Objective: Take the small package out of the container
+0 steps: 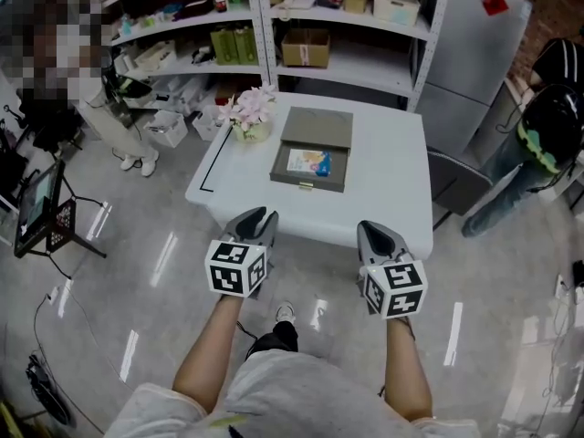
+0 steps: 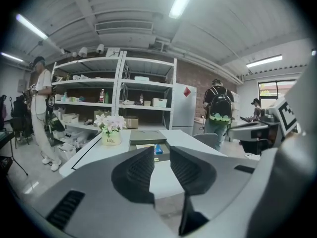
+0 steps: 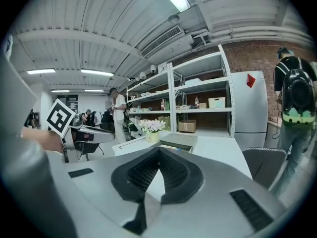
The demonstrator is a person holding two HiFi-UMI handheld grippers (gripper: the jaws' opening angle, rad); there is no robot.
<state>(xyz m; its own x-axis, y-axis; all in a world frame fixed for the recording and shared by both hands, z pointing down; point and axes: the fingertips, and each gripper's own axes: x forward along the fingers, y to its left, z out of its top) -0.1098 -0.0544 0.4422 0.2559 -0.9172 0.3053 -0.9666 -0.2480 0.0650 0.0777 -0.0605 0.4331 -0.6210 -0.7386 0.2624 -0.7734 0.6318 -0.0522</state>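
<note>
A grey box container (image 1: 311, 177) lies open on the white table (image 1: 392, 185), its lid folded back. Inside it lies the small package (image 1: 307, 161), white and yellow with a blue end. Both grippers hover short of the table's near edge, pointing at the box. My left gripper (image 1: 258, 216) has its jaws a little apart with nothing between them; in the left gripper view (image 2: 162, 148) the package (image 2: 157, 150) shows far off through the gap. My right gripper (image 1: 374, 229) is shut and empty, its pads meeting at the tips (image 3: 159, 149). The container (image 3: 178, 141) lies beyond them.
A pot of pink flowers (image 1: 250, 117) stands left of the box. Shelving (image 1: 274, 26) and a grey refrigerator (image 1: 474, 44) line the back. A grey chair (image 1: 456, 181) stands right of the table, with a person wearing a backpack (image 1: 547, 126) beyond it. Another person (image 2: 42, 113) is at the left.
</note>
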